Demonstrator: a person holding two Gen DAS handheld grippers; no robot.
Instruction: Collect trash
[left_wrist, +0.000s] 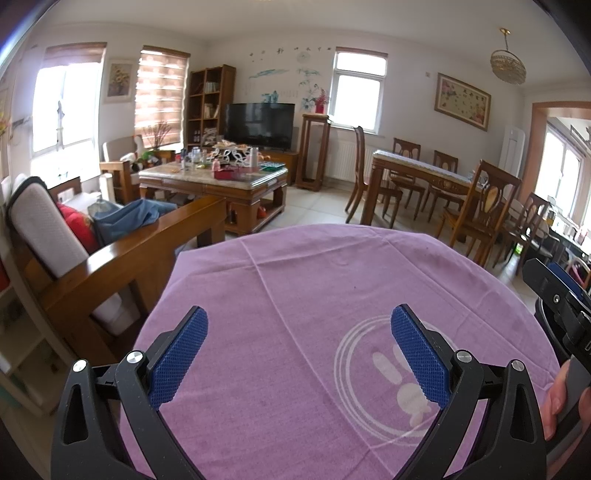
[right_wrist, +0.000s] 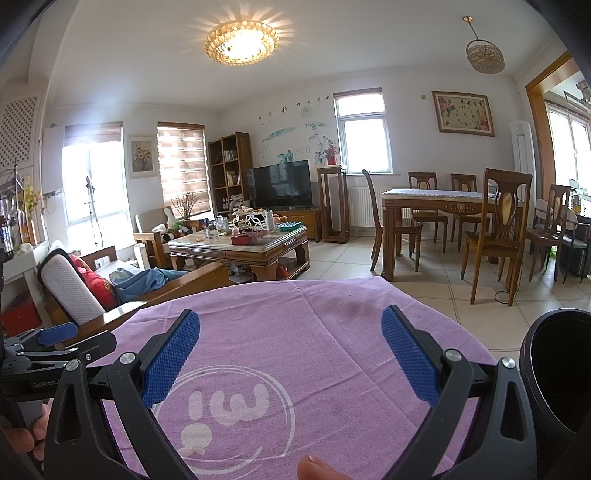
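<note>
A purple cloth (left_wrist: 314, 314) with a white round logo (left_wrist: 388, 384) covers the table under both grippers; it fills the lower half of the right wrist view too (right_wrist: 295, 332). No trash shows on it. My left gripper (left_wrist: 299, 325) hangs open above the cloth, nothing between its blue pads. My right gripper (right_wrist: 290, 328) is open as well, also over bare cloth. A black round bin (right_wrist: 557, 373) with a dark open mouth stands at the right edge of the right wrist view, beside the right gripper.
A wooden sofa (left_wrist: 122, 258) with cushions and a blue garment flanks the table's left. Beyond stand a cluttered coffee table (left_wrist: 214, 177), a TV (left_wrist: 258, 123), and a dining table with chairs (left_wrist: 436, 177). Tiled floor (right_wrist: 369, 266) lies between. A fingertip (right_wrist: 317, 467) shows at the bottom edge.
</note>
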